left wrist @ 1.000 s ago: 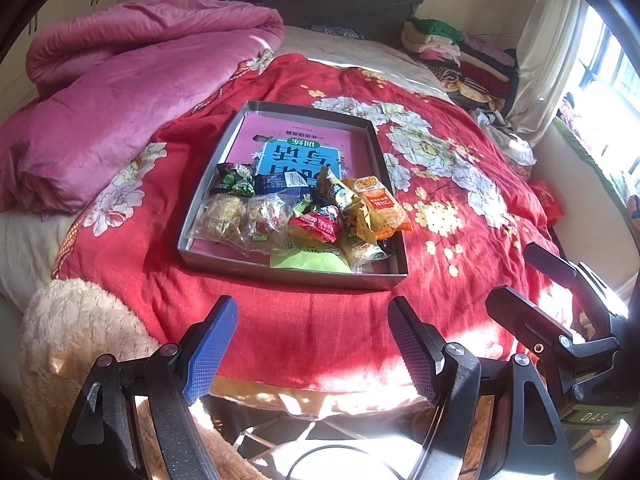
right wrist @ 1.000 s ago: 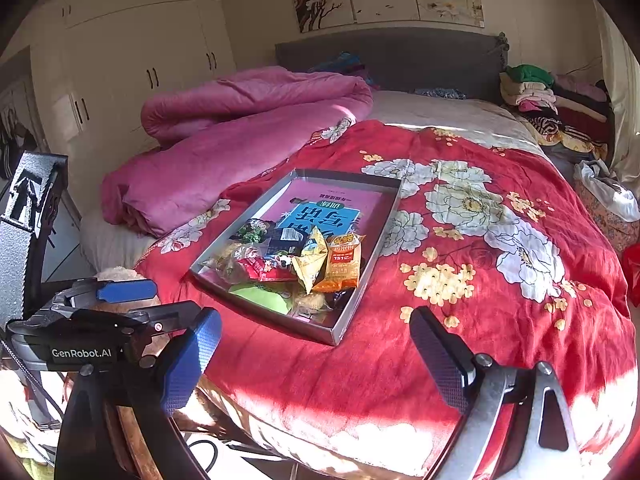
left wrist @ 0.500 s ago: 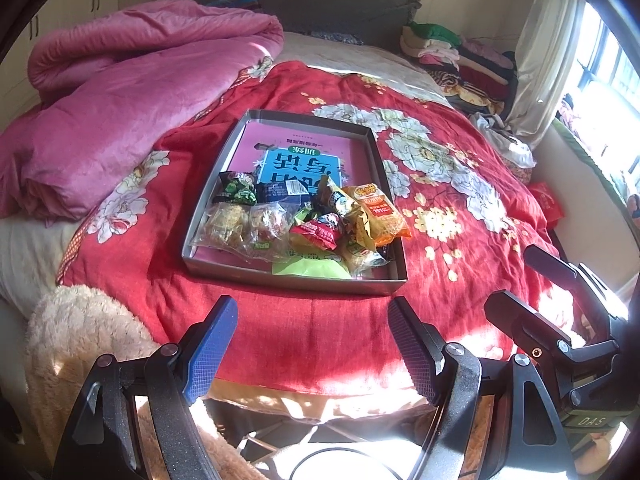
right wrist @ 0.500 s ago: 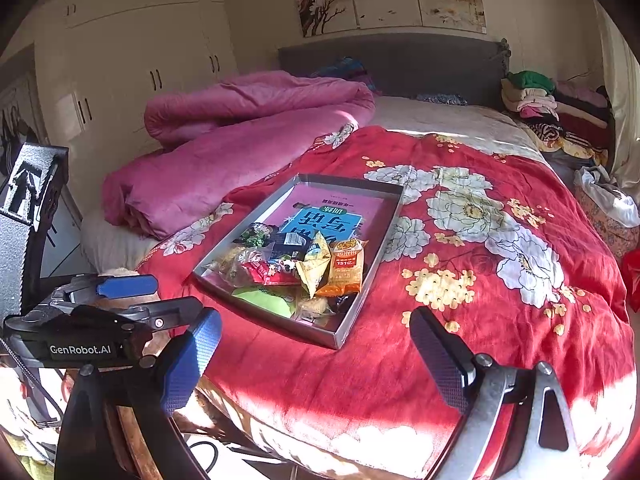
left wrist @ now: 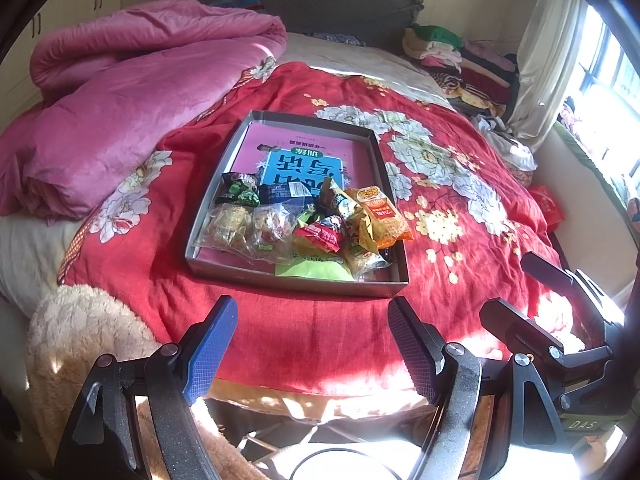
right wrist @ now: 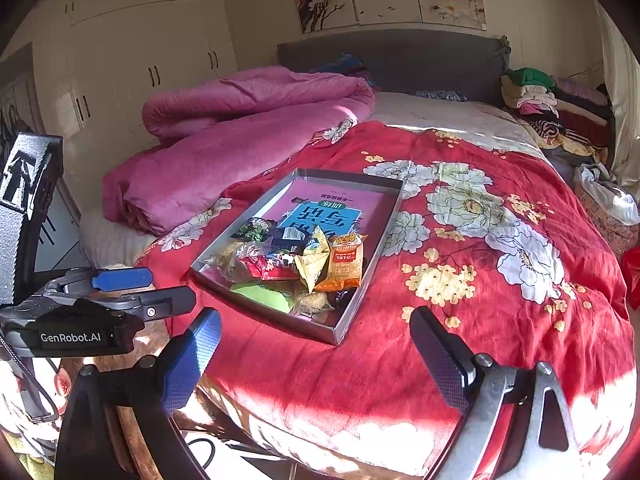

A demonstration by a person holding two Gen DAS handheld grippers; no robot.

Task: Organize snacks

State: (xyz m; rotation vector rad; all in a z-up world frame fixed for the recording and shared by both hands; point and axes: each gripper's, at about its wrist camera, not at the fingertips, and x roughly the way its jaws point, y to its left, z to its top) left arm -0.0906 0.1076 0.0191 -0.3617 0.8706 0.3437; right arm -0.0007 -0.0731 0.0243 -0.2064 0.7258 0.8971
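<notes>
Crinkled foil and clear film make up the snacks (left wrist: 304, 224), heaped in the near half of a shallow grey tray (left wrist: 296, 282) that sits on the red floral bedspread (left wrist: 460, 184) close to the foot edge of the bed. From the left wrist view, your left tool (left wrist: 310, 344) hangs off that foot edge with its jaws wide apart and nothing between them. The orange packet (left wrist: 378, 216) leans over the tray's right rim; two clear-wrapped cakes (left wrist: 250, 226) lie toward the left wall. Expect all of them to be light, soft and slippery, the cakes likely crushable. Take hold by a crimped end seam, not the belly.

From the right wrist view, your right tool (right wrist: 316, 346) is likewise spread open and empty, short of the tray's near corner. The packets overlap, a yellow one (right wrist: 312, 264) standing on edge over a red one (right wrist: 262, 268); lifting one may drag its neighbour. The far half of the tray shows only a pink and blue printed sheet (right wrist: 332, 210). Whether this heap is sorted or awaiting sorting cannot be settled.
</notes>
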